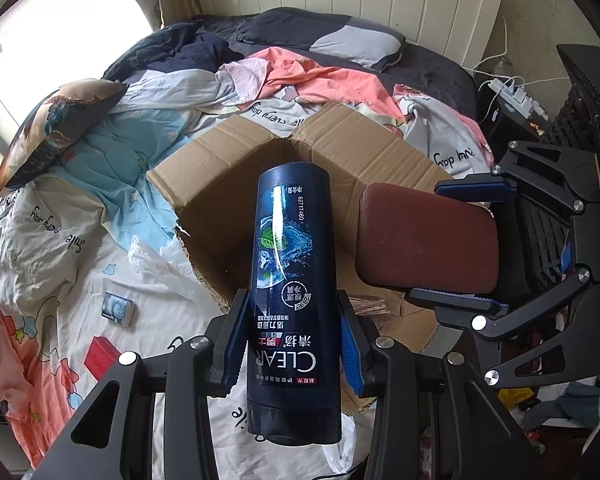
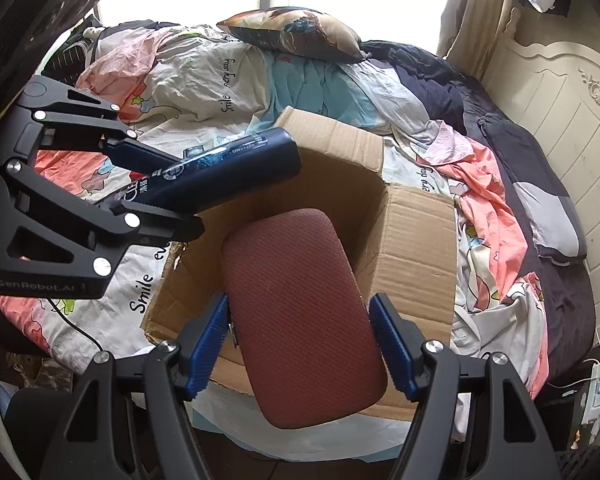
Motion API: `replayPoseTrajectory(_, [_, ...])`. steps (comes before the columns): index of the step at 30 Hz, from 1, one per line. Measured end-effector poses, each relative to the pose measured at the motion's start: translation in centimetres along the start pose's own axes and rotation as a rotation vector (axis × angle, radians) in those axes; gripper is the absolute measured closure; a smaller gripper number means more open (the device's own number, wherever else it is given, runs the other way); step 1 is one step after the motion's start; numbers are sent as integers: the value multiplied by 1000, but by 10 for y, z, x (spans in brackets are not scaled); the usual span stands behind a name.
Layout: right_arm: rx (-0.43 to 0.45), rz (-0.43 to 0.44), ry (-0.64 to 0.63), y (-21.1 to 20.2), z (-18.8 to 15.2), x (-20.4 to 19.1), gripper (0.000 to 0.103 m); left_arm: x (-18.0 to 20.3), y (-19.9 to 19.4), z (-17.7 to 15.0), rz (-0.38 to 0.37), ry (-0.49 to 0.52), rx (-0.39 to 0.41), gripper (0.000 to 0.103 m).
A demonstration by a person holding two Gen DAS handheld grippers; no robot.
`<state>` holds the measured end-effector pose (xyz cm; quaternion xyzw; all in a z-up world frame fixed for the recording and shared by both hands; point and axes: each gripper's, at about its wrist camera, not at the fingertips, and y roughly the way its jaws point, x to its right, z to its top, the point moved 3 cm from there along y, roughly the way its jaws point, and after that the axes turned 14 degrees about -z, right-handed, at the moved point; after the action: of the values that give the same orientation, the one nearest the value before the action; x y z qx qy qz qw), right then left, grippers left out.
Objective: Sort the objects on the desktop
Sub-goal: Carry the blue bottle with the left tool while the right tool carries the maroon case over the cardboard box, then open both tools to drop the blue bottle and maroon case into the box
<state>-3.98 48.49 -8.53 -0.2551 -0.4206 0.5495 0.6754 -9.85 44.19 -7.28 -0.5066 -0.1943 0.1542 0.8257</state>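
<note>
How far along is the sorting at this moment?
Done: little is visible inside the cardboard box. In hand: the left gripper clamps a dark shampoo bottle and the right gripper a reddish-brown case, both held over the box. Left: a small patterned box and red box on the bedding.

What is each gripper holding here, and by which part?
Left gripper clamps the dark shampoo bottle on its lower body, near the cap end. Right gripper grips the reddish-brown case across its sides, around mid-length.

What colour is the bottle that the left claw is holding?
Dark navy blue bottle with a black cap, seen best in the left wrist view, held by the left claw.
</note>
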Motion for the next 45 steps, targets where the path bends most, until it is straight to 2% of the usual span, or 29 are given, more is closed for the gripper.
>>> replayPoseTrajectory(11, [-23,4,0,22,-6,2,36,-13,29,-4,-15,-25,-39,62])
replayPoseTrajectory(27, [-53,-2,18,44,-14,5,36,-20,48,-11,-13,-27,-70,62])
replayPoseTrajectory(30, [-73,19,25,48,-15,4,35,-18,50,-11,-11,-20,-77,62])
replayPoseTrajectory(34, [-57,18,42,45,-15,6,24,-15,51,-11,-16,-15,-76,62])
replayPoseTrajectory(45, [-37,10,56,39,-17,7,24,-10,55,-10,-17,1,-86,62])
